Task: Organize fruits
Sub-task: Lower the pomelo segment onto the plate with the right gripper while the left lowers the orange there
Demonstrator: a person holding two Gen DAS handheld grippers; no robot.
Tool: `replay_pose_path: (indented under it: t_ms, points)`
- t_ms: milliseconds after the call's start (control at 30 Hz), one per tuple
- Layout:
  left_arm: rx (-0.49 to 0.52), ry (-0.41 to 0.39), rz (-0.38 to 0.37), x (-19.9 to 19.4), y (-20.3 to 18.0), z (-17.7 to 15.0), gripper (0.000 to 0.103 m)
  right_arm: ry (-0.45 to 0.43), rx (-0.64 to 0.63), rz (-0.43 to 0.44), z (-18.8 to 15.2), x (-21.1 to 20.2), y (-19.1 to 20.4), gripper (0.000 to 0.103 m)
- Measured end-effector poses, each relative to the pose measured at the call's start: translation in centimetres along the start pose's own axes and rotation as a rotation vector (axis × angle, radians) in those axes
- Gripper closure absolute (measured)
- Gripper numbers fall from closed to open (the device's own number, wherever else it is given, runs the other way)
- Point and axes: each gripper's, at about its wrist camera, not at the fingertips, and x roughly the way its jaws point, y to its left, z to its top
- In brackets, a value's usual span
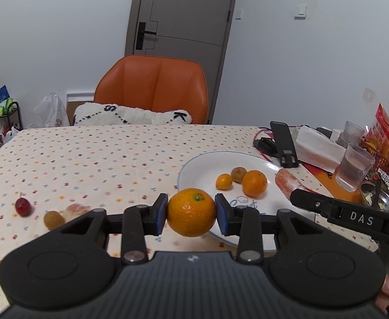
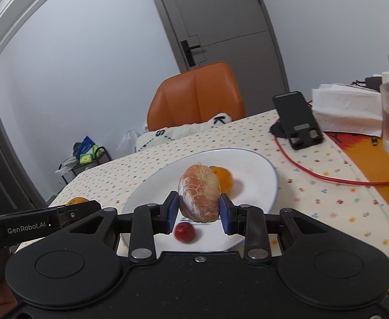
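Note:
My left gripper (image 1: pixel 191 212) is shut on a round orange (image 1: pixel 191 212), held just above the near left rim of the white plate (image 1: pixel 202 162). On the plate lie a small yellow-orange fruit (image 1: pixel 224 181), a brown fruit (image 1: pixel 238 174) and another orange (image 1: pixel 254 183). My right gripper (image 2: pixel 199 210) is shut on a peeled pink citrus segment (image 2: pixel 199 194) over the plate (image 2: pixel 261 175). Below it a small red fruit (image 2: pixel 185 232) rests on the plate, blurred. On the cloth at the left lie a strawberry (image 1: pixel 23 206), a brown fruit (image 1: pixel 53 220) and another pink segment (image 1: pixel 75 210).
A black phone stand (image 1: pixel 284 143), a red cable (image 2: pixel 314 175), a tissue pack (image 1: pixel 316 146) and glasses of water (image 1: pixel 354 167) crowd the table's right side. An orange chair (image 1: pixel 152 87) with a white cushion (image 1: pixel 130 117) stands at the far edge.

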Motion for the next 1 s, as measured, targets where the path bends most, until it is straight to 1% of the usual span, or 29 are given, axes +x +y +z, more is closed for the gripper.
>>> replay_pose_path:
  t_ms: [267, 467, 567, 700, 833, 900, 1000]
  points:
    - [0.014, 0.022, -0.025, 1.9, -1.4, 0.2, 0.066, 0.007, 0.016, -0.022, 0.1, 0.7, -1.3, 0.072]
    - [0.017, 0.039, -0.042, 3.0, -1.9, 0.1, 0.066, 0.012, 0.017, -0.023, 0.2, 1.0, -1.4, 0.072]
    - [0.024, 0.041, -0.049, 3.3, -2.2, 0.3, 0.066, 0.041, 0.035, -0.03, 0.3, 1.3, -1.4, 0.067]
    - [0.035, 0.037, -0.058, 3.5, -2.8, 0.6, 0.066, 0.024, 0.046, -0.024, 0.4, 0.7, -1.6, 0.066]
    - [0.038, 0.042, -0.056, 4.0, -3.3, 0.9, 0.066, 0.023, 0.04, -0.017, 0.4, 0.2, -1.8, 0.066]
    - [0.043, 0.023, -0.043, 3.8, -3.4, 1.0, 0.064, 0.029, 0.037, -0.017, 0.4, 0.1, -1.8, 0.066]
    - [0.048, 0.019, -0.04, 3.6, -3.4, 1.2, 0.063, 0.035, 0.041, -0.016, 0.3, 0.1, -1.8, 0.066]
